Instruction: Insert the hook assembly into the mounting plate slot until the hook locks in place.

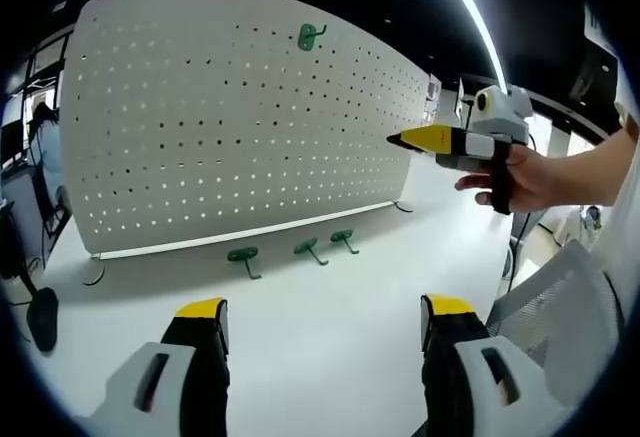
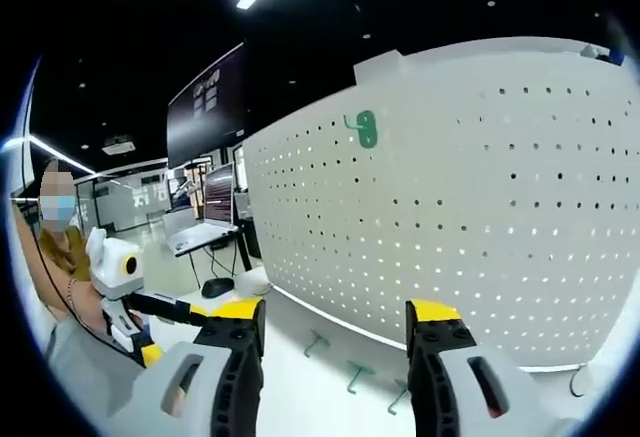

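Three green hooks (image 1: pixel 300 250) lie on the table (image 1: pixel 330 327) just below the pegboard (image 1: pixel 240 117). Both grippers' jaws stand apart, empty. I bring the left gripper (image 1: pixel 325 322) squarely over one hook's shank.

White worktop (image 1: pixel 330 327) lies bare btwn left gripper (image 1: pixel 325 319) and upright pegboard (image 1: pixel 240 117); three green hooks (image 1: pixel 290 252) lie loose near board's foot. Right gripper (image 1: pixel 400 140) hangs at board's edge. Mesh chair (image 1: pixel 560 317) crowds worktop's right side.
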{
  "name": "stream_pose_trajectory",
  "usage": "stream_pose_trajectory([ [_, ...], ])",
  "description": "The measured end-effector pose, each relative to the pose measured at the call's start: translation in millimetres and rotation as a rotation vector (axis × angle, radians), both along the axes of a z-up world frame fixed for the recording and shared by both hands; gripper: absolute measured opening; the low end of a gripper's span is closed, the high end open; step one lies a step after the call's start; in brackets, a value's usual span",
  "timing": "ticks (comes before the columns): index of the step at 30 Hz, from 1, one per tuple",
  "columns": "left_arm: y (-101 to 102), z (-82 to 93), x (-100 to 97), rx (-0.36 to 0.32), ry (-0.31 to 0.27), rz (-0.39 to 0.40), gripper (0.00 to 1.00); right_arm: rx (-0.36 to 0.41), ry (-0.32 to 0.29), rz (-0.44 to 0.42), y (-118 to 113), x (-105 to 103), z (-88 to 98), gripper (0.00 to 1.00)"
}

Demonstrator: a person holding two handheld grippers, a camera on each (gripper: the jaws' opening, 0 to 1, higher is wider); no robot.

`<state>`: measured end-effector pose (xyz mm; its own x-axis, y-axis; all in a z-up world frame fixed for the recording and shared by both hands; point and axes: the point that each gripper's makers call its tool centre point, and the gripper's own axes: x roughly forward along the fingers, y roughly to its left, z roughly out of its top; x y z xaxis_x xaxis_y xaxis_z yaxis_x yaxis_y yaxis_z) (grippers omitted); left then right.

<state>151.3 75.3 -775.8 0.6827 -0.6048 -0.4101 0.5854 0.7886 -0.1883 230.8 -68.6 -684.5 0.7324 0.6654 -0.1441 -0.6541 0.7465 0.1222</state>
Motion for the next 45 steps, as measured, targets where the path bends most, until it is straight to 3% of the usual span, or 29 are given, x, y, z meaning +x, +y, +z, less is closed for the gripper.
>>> stream_pose_trajectory([
  [45,-1.9,-1.2,-0.7,-0.006,0.008,0.001,0.81,-0.062,0.111,-0.075,-57.8,-48.7,-50.8,0.59],
])
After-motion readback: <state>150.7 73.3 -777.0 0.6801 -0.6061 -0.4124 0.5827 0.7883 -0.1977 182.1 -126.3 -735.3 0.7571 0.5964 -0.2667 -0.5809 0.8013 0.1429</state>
